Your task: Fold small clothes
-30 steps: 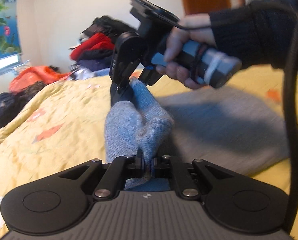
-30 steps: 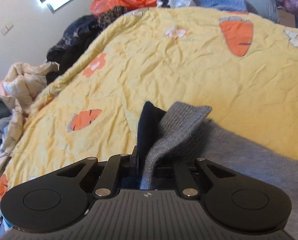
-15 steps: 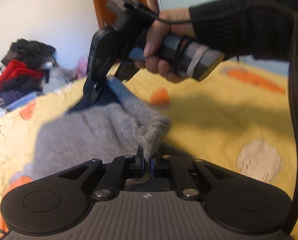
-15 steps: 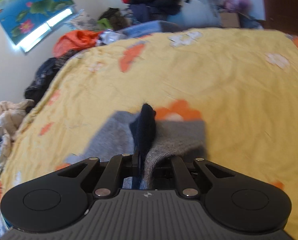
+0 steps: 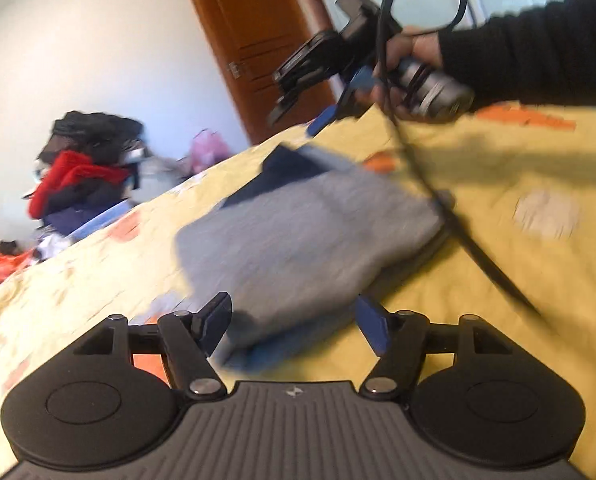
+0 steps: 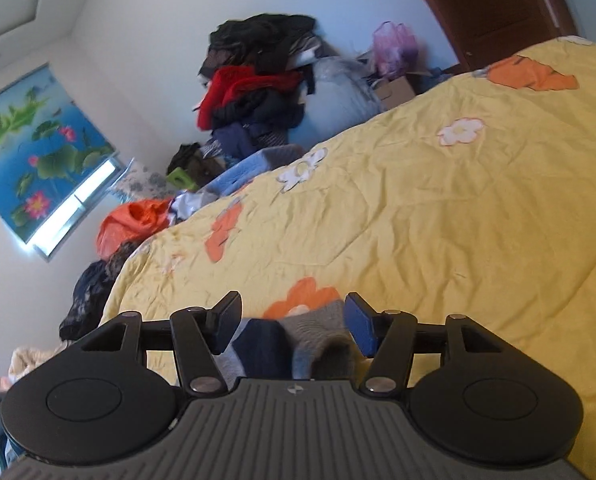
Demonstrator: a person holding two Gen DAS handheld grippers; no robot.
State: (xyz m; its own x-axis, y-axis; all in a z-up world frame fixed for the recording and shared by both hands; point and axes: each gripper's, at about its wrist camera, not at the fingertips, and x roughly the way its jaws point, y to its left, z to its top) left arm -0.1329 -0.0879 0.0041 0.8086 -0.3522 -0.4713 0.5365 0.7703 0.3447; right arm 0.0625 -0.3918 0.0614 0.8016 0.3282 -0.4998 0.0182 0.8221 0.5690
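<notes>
Yellow flowered bedspread (image 6: 437,208); clothes pile (image 6: 254,92) at 11 o'clock. Folded grey garment (image 5: 305,236) lies flat. Left gripper (image 5: 294,322), right gripper (image 6: 292,322) jaws opening, nothing pinched. Only left view shows hand (image 5: 409,76).

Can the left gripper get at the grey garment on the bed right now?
Probably yes. The left gripper has its jaws opening around the near edge of the grey garment, which lies on the yellow quilt with nothing between them.
</notes>
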